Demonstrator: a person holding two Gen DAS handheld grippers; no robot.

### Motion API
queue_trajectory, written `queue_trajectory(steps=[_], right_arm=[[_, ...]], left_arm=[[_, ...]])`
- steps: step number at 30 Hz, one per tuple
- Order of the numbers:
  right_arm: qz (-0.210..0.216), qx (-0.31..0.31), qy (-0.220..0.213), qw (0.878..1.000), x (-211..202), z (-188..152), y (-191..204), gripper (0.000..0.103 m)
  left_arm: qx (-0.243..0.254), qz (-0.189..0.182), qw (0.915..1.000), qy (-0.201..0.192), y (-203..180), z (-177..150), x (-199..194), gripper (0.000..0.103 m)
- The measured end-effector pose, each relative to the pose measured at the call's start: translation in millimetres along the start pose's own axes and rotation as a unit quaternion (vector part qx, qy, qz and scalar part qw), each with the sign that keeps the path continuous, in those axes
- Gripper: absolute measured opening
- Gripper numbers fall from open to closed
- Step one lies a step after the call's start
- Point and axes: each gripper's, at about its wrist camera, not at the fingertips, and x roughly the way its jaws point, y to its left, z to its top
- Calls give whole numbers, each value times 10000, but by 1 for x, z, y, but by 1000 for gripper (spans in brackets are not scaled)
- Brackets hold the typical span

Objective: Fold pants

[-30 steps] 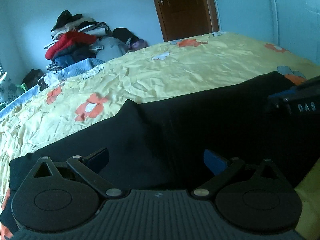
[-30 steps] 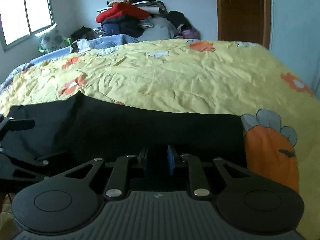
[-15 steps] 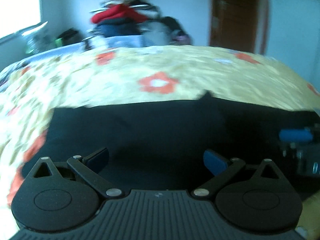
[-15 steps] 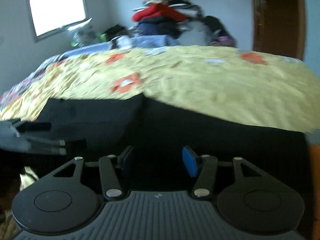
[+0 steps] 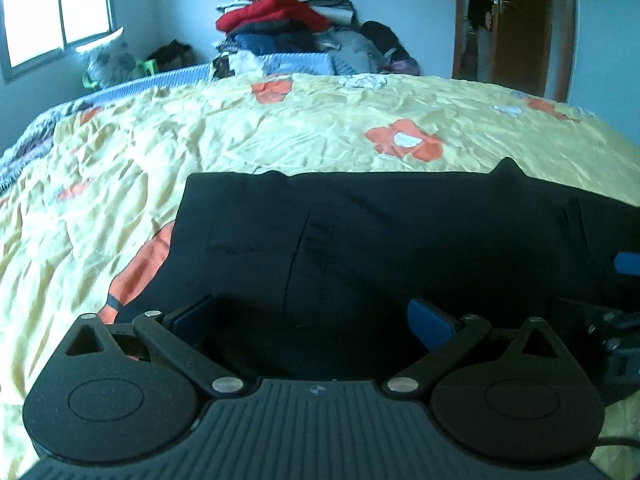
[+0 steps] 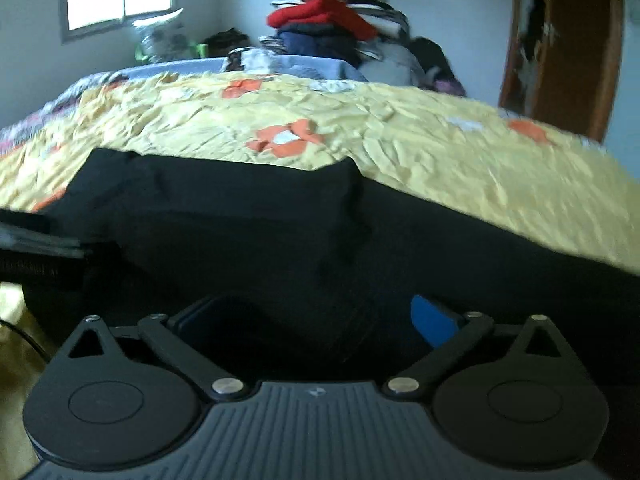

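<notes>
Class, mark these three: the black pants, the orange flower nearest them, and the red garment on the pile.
black pants [image 5: 380, 240], left wrist view, flat middle.
orange flower [image 5: 405, 140], left wrist view, white centre.
red garment [image 5: 276, 14], left wrist view, top.

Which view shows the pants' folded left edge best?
The left wrist view: the pants show their left edge and far corner sharply against the bedspread. The right wrist view is blurred; the pants reach its left edge, partly behind the left gripper.

Bedcover: crumpled yellow quilt with orange flowers [image 5: 320, 128], spread across the bed.
Clothes: tall heap topped by a red garment [image 5: 280, 16], far centre by the wall.
Window: bright pane [image 5: 56, 4], far left.
Door: brown wood [image 5: 524, 24], far right.
</notes>
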Motion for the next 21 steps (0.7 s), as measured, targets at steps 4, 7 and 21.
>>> queue_trajectory(steps=[4,7,21], right_arm=[[-80,182,-59,9998,-10,2,6,102],[187,73,-44,9998,-12,2,16,102],[605,-681,-317,9953,-29,14,79,103]], left_arm=[[-149,-170,9997,43,9,0,-1,103],[-186,-310,9993,88,19,-2,-4,103],[-869,-97,9960,155,80,-12,-45,103]])
